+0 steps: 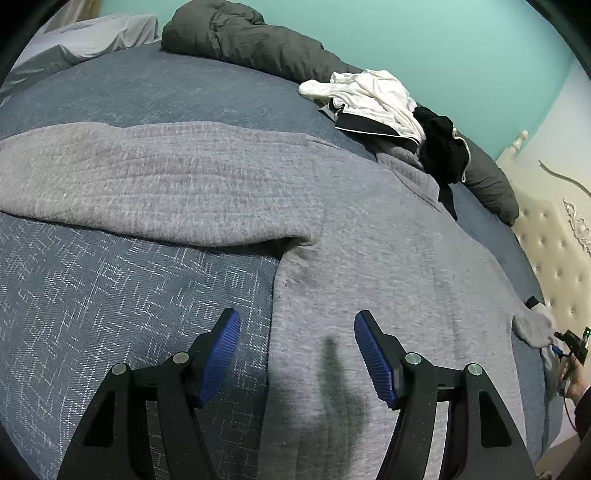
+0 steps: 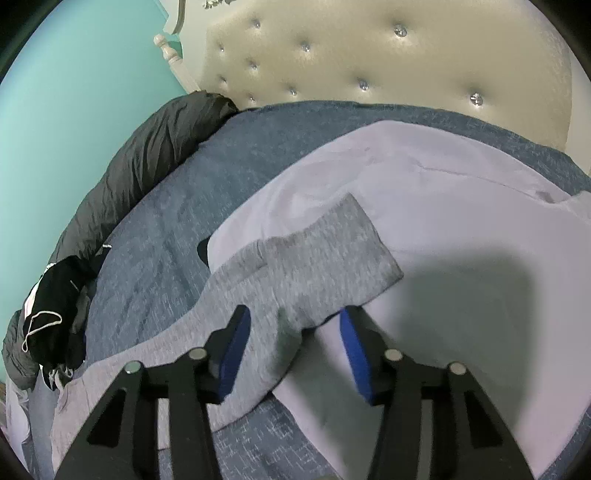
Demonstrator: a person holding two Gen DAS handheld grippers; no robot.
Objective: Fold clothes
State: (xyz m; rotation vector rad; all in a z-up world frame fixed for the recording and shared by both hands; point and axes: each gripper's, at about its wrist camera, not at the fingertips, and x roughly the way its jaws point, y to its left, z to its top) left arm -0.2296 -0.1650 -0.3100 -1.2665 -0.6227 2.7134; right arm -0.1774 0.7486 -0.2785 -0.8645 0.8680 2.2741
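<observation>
Hovering spread over the grey sweatshirt [image 1: 388, 258], my left tool [image 1: 297, 350] and right tool [image 2: 295, 347] grip nothing; a clothes pile [image 1: 388, 103] and dark duvet [image 1: 236, 33] crowd the bed [image 1: 110, 295].

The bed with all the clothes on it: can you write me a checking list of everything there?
Surface: blue bedspread, patterned.
Job's things: grey sweatshirt spread flat, one sleeve folded onto a pale pillow.
Clutter: white and black clothes piled by a dark rolled duvet.
Grippers: left hand-held gripper open above the sweatshirt; right hand-held gripper open around the sleeve.
Cables: nothing seen.
Surroundings: teal wall, tufted headboard.
</observation>
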